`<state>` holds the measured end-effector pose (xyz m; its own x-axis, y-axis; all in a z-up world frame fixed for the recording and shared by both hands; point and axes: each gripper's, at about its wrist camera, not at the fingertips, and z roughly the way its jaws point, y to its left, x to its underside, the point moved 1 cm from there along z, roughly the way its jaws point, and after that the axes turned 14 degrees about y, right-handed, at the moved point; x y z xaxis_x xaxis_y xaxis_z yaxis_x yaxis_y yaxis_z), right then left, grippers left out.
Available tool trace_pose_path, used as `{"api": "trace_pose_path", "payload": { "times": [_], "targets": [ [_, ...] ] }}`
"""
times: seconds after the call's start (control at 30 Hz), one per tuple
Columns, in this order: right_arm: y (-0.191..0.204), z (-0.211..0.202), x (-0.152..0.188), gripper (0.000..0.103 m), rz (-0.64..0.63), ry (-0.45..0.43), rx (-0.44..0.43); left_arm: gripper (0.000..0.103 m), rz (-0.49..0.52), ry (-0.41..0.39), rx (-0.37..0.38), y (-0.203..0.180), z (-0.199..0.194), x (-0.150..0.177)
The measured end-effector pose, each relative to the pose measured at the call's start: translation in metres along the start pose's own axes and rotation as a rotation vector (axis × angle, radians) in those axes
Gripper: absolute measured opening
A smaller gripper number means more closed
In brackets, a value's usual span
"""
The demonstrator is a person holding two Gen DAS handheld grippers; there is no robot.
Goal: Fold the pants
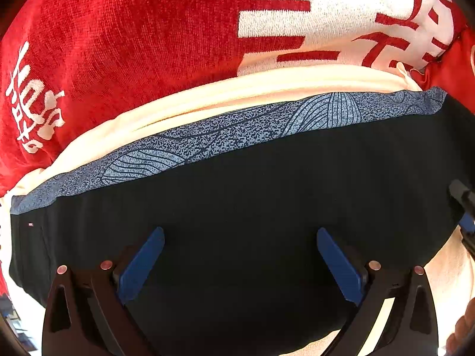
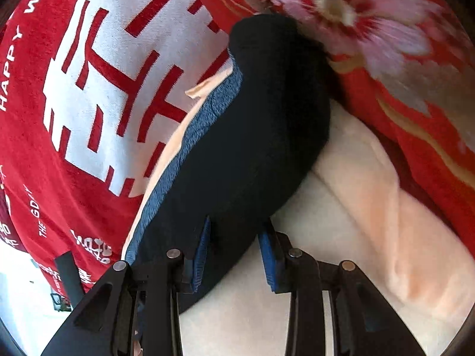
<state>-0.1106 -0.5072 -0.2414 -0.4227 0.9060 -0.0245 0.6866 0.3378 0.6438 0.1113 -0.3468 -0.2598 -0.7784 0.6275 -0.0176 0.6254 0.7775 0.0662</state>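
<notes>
While folded: dark pants (image 1: pixel 237 184) lie on a cream cloth (image 1: pixel 207 95).
Left gripper (image 1: pixel 240 262): jaws wide, released.
Right gripper (image 2: pixel 234 252): clenched on the pants' edge.

The left gripper (image 1: pixel 240 237) points steeply down, its blue pads (image 1: pixel 142 262) spread wide with nothing pinched between them. The right gripper (image 2: pixel 234 252) slants downward, its blue pads (image 2: pixel 268 262) drawn partway together and clamped on the near fold of the dark pants (image 2: pixel 252 136).
</notes>
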Motion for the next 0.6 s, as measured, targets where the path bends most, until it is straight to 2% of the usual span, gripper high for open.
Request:
{"api": "trace_pose_path", "payload": {
  "times": [0.13, 0.27, 0.3, 0.33, 0.37, 0.43, 0.53, 0.6],
  "targets": [
    [0.004, 0.002, -0.004, 0.036, -0.026, -0.024, 0.005, 0.103, -0.002, -0.005, 0.001, -0.002, 0.0, 0.003],
    [0.009, 0.008, -0.014, 0.039, 0.005, -0.06, -0.003, 0.103, -0.004, 0.003, 0.013, 0.002, -0.001, 0.003],
    [0.011, 0.01, -0.016, 0.039, 0.019, -0.06, -0.005, 0.097, -0.008, 0.012, 0.018, 0.002, -0.004, 0.002],
    [0.013, 0.011, -0.02, 0.034, 0.045, -0.049, 0.011, 0.089, -0.007, 0.013, 0.038, 0.001, -0.009, 0.001],
    [0.015, 0.01, -0.021, 0.02, 0.064, -0.043, 0.022, 0.077, 0.002, 0.013, 0.065, -0.002, -0.015, 0.0],
    [0.021, 0.004, -0.021, 0.016, 0.045, -0.042, 0.024, 0.076, 0.031, -0.001, 0.113, -0.012, -0.026, -0.001],
    [0.037, -0.006, -0.019, 0.016, -0.046, -0.038, 0.043, 0.076, 0.092, -0.022, 0.124, -0.04, -0.03, -0.005],
    [0.048, -0.014, -0.017, 0.016, -0.095, -0.039, 0.041, 0.076, 0.092, 0.009, 0.16, -0.054, -0.017, -0.009]
  ]
}}
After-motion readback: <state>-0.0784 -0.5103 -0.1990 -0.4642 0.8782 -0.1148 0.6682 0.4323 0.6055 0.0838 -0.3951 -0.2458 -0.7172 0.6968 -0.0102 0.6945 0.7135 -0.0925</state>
